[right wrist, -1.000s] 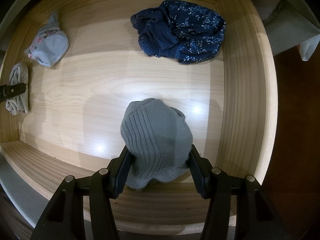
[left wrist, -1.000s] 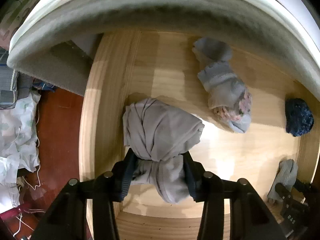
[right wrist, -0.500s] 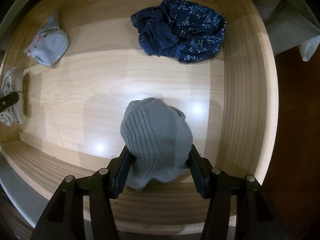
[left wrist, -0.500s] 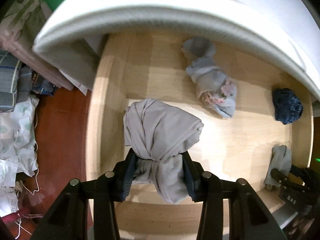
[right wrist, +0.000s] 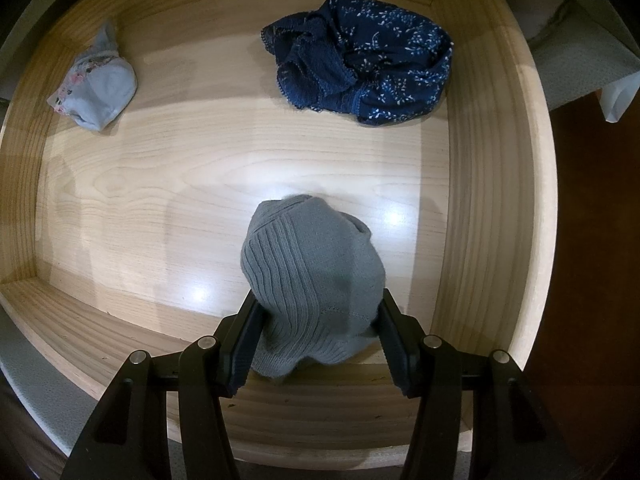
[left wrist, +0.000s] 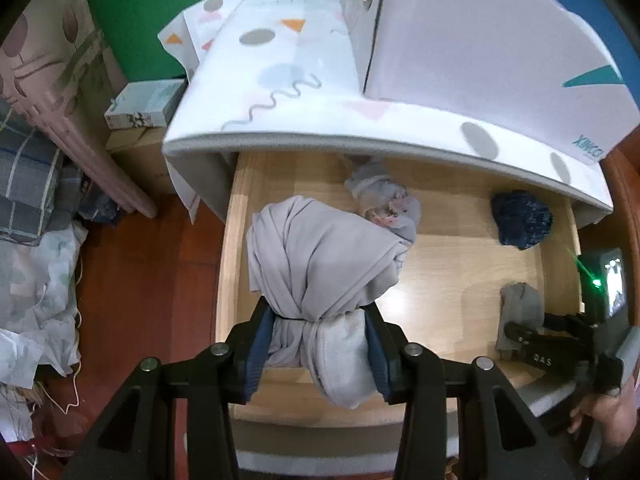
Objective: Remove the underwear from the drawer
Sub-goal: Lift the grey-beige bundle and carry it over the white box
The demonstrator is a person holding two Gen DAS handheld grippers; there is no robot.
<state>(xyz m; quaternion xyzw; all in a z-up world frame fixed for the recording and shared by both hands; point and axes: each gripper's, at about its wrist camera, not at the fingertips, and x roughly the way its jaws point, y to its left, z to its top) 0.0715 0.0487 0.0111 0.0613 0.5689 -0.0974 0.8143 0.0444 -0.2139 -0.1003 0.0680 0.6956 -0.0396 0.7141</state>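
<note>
Both hands are loaded. The left gripper (left wrist: 318, 344) has its jaws closed on a bundled pale grey garment (left wrist: 320, 264), pinched at its gathered waist, and holds it above the open wooden drawer (left wrist: 228, 248). The right gripper (right wrist: 316, 340) has its jaws closed on a ribbed grey-blue garment (right wrist: 312, 272), which hangs low inside the drawer near its front wall; whether its lower edge touches the drawer floor cannot be told.

Progress, as judged: two pieces are gripped and neither is set down outside the drawer. The pale grey piece appears clear of the drawer rim; the ribbed piece is not. Two further pieces lie loose on the drawer floor: a light blue floral garment (right wrist: 96, 88) toward the back left corner and a navy patterned garment (right wrist: 360, 60) toward the back right. The task is well short of finished.

Against the earlier frames: the left wrist view now takes in far more. The patterned white surface (left wrist: 288, 80) above the drawer, the green wall and the clutter on the red-brown floor all show, and the drawer looks smaller, which fits a gripper that has risen with its load. The grip itself looks the same. The right wrist view is unchanged, its garment in the same place.
</note>
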